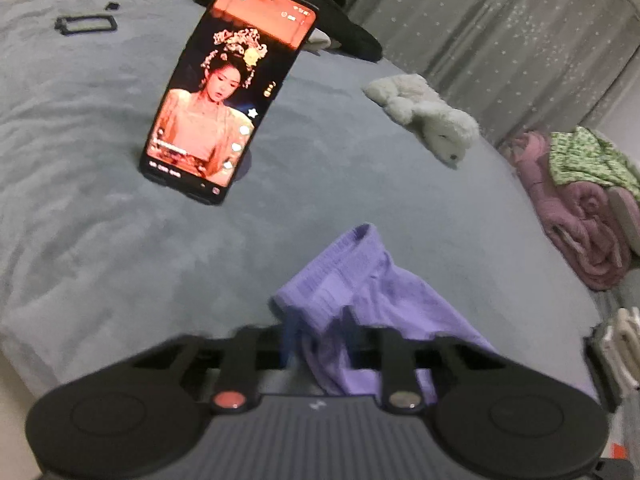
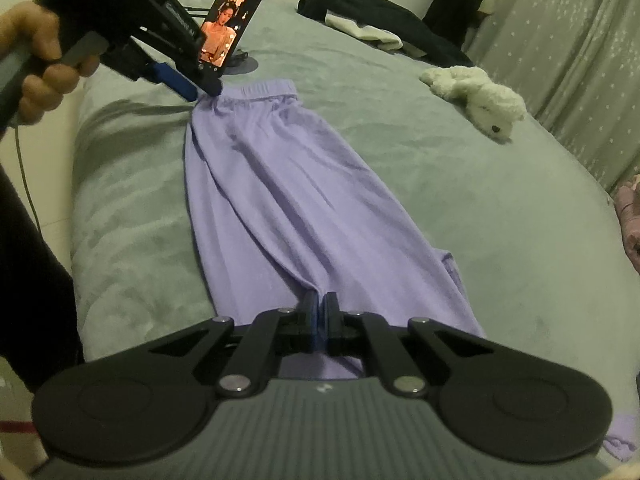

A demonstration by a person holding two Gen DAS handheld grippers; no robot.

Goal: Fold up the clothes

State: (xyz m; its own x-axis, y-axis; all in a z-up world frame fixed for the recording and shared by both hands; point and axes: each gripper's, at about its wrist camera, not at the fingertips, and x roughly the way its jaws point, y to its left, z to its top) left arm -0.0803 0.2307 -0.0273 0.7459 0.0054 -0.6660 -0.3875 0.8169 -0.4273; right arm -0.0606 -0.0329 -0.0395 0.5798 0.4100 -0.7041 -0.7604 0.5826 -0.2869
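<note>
Right now one pair of purple pants (image 2: 288, 200) lies long and flat down the middle of the grey bed (image 2: 500, 208). Its waistband is at the far end and its leg ends are at the near end.

Two grippers hold it, one at each end. The left gripper (image 2: 206, 90) is pinched on the far left corner of the waistband, and a hand (image 2: 38, 56) squeezes its handle. From its own camera, purple cloth bunches between its fingers. The right gripper (image 2: 319, 312) is squeezed tight, with its two fingers pressed together on the cloth near the leg ends.

I think the pants are held at both ends so they stay stretched and smooth. The legs seem to lie one on top of the other, but I cannot be sure. The pants are not yet folded short.

One phone (image 1: 228, 92) stands up on the far side of the bed, just past the waistband, with its screen lit. One white soft toy (image 1: 428, 116) lies to the right. Dark clothes (image 2: 384, 20) are heaped at the far end. Pink and green cloth is piled off the right edge.
</note>
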